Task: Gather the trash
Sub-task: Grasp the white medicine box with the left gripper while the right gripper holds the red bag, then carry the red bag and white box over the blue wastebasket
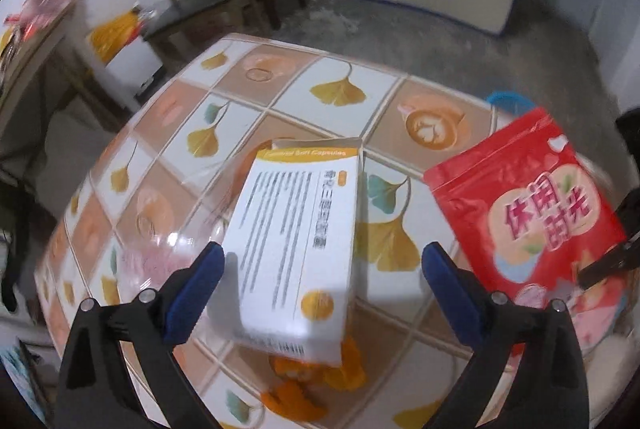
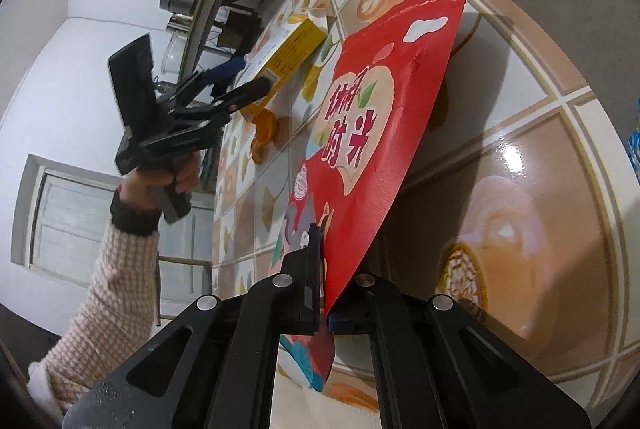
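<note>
Cardboard first: in the left wrist view the white-and-yellow capsule box (image 1: 292, 245) lies on the tiled surface (image 1: 340, 89), atop orange peel (image 1: 316, 385), between our left gripper (image 1: 320, 293) fingers (image 1: 196, 289), which are spread wide and hold nothing. We judge it light, stiff, crushable if empty; take it across the long side walls. Red pouch (image 1: 528, 221) sits just right of it. Right wrist view: right gripper (image 2: 324, 293) fingers are closed on the red pouch's lower edge, pouch lifted off the surface. Film looks thin, floppy, slick, so we keep the pinch deep.
</note>
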